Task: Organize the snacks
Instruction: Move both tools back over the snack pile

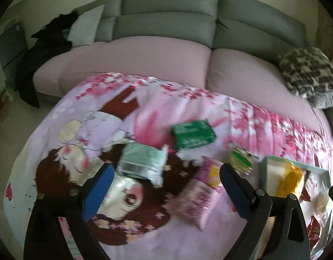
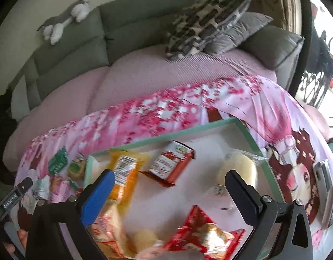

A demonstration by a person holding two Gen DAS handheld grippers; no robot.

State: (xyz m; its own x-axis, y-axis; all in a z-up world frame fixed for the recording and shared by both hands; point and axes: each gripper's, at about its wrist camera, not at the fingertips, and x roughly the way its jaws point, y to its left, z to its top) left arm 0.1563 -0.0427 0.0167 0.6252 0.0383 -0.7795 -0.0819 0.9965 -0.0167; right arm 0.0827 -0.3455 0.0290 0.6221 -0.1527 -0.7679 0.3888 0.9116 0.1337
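My left gripper (image 1: 166, 186) hovers open above loose snacks on a pink cartoon-print cloth (image 1: 144, 112). Under and ahead of it lie a pink packet (image 1: 201, 197), a silvery green-striped packet (image 1: 142, 162), a green box (image 1: 193, 134) and a small green-yellow packet (image 1: 241, 160). My right gripper (image 2: 170, 192) stands open over a white tray with a green rim (image 2: 166, 136), nothing between its fingers. The tray holds an orange packet (image 2: 125, 173), a red carton-like packet (image 2: 170, 162), a wrapped pale bun (image 2: 238, 169) and a red bag (image 2: 205, 236). The picture is motion-blurred.
Behind the cloth runs a grey sofa (image 1: 170, 17) with a pink seat cover (image 1: 144, 58). A patterned cushion (image 1: 307, 71) sits on its right end, dark clothing (image 1: 47, 47) on its left, a plush toy (image 2: 64, 19) on the backrest. A silver object (image 2: 322, 175) lies right of the tray.
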